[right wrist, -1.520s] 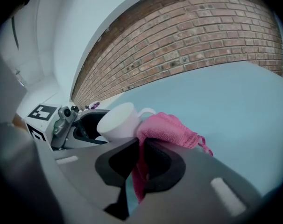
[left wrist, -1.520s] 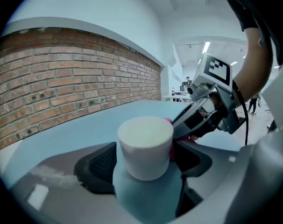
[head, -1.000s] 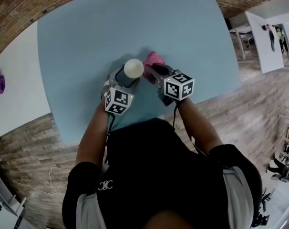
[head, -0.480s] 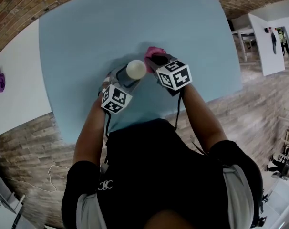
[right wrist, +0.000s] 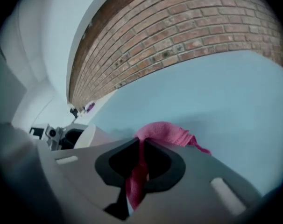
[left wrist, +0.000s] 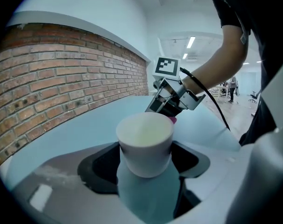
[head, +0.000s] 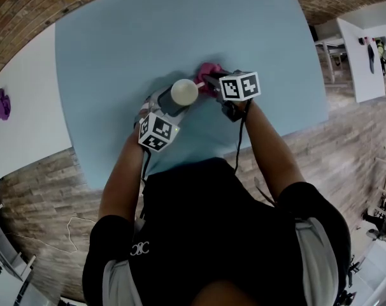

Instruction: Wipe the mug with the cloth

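since one second ago your right claw (head: 210,81) went lower and farther from your body, so its tips are now just beside the mug (head: 184,92), which kept its place.

the mug is white and sits between the two jaws of your left claw (head: 174,102). in the left gripper view the jaws stand wide and close on both sides of the mug (left wrist: 145,143), so this claw is grasping it. a flat pale round end of the mug looks toward the camera. if the mug rests on the surface (head: 148,37) or hangs a little above it, i cannot tell.

the pink cloth (head: 206,74) is at the far right side of the mug, very close to it. your right claw is clenched on this cloth: in the right gripper view a narrow fold of the cloth (right wrist: 162,132) runs between the closed jaws, and the rest bunches out in front of the tips, low over the light blue surface. a thin corner of it points to the right.

from the left gripper view, the right claw with its marker cube (left wrist: 166,66) stands just behind the mug, and your arm reaches in from the right. a brick wall (left wrist: 62,78) runs along the far side of the surface.
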Demonstrator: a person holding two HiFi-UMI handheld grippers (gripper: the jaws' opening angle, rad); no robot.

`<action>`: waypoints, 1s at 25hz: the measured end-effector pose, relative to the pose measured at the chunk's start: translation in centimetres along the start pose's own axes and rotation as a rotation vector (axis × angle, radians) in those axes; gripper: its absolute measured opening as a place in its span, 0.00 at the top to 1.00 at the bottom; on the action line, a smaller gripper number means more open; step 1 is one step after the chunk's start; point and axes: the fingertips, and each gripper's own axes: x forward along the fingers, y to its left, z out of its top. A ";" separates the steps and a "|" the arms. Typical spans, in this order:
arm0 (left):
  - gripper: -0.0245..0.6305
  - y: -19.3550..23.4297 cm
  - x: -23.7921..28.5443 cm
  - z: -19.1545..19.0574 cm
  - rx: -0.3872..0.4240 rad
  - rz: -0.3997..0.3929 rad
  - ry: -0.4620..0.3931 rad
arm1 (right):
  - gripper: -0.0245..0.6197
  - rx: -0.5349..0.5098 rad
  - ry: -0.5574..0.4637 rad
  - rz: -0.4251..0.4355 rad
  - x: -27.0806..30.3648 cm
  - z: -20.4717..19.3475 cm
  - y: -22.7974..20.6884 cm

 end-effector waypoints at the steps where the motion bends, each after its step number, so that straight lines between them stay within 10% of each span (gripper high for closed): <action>1: 0.40 0.0 0.0 0.0 -0.010 0.009 0.004 | 0.90 0.081 -0.038 0.034 0.0 0.0 0.0; 6: 0.40 0.1 0.0 -0.2 -0.078 0.075 0.005 | 0.90 0.547 -0.219 0.212 -0.1 -1.1 -0.4; 11: 0.40 0.3 0.0 -0.6 -0.148 0.139 0.002 | 0.90 0.708 -0.314 0.209 0.3 -3.0 -0.2; 25: 0.41 0.5 0.1 0.0 -0.331 0.299 0.029 | 0.90 0.162 -0.113 0.056 -0.7 -6.2 3.4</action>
